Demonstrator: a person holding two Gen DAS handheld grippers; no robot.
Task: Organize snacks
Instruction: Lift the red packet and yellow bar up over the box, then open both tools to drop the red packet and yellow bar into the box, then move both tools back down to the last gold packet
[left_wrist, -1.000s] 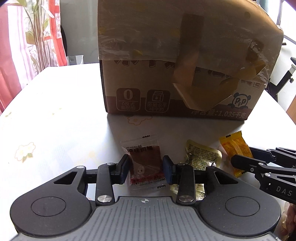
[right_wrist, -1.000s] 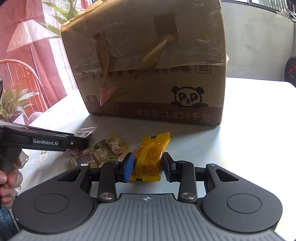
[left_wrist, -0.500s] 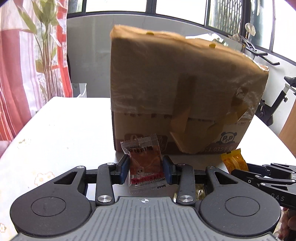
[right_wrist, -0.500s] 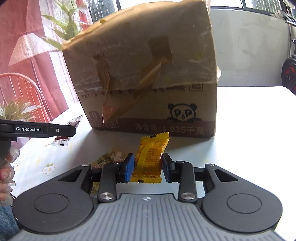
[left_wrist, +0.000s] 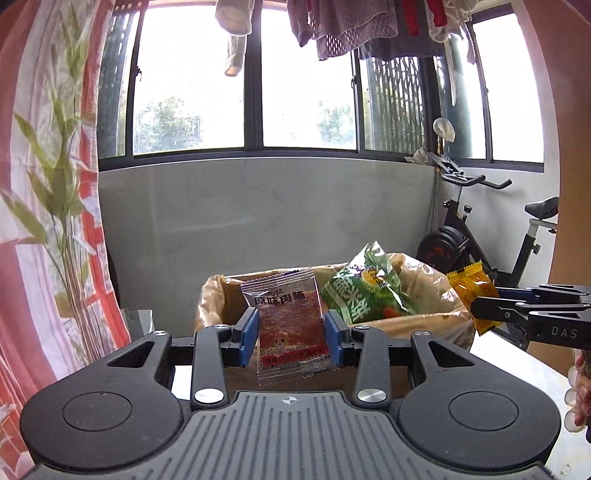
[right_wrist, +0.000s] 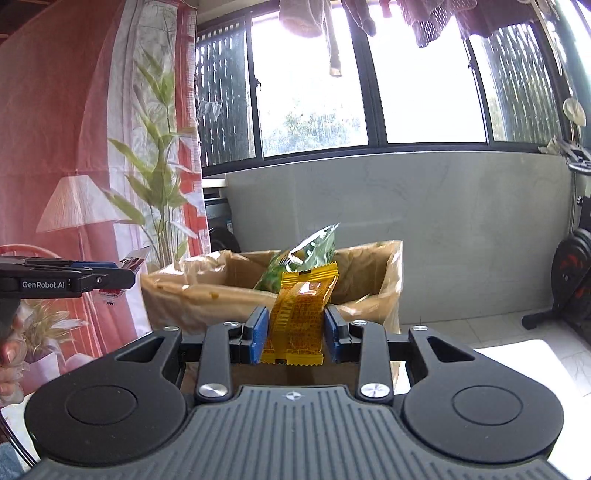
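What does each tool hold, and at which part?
Left tool: red jerky packet, by its side edges. Right tool: yellow snack packet, by its sides.

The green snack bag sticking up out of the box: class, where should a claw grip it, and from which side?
Grip the green snack bag by its crimped top edge, coming from above: it stands tilted above the cardboard box rim; its lower part sits inside.

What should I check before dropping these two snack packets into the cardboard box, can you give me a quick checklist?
1. Left gripper clamped on the red packet: ok.
2. Right gripper clamped on the yellow packet: ok.
3. Cardboard box open at the top: ok.
4. Both packets raised above the rim: ok.
5. Room beside the green bag inside: cannot tell.
6. Packets directly over the opening: cannot tell.
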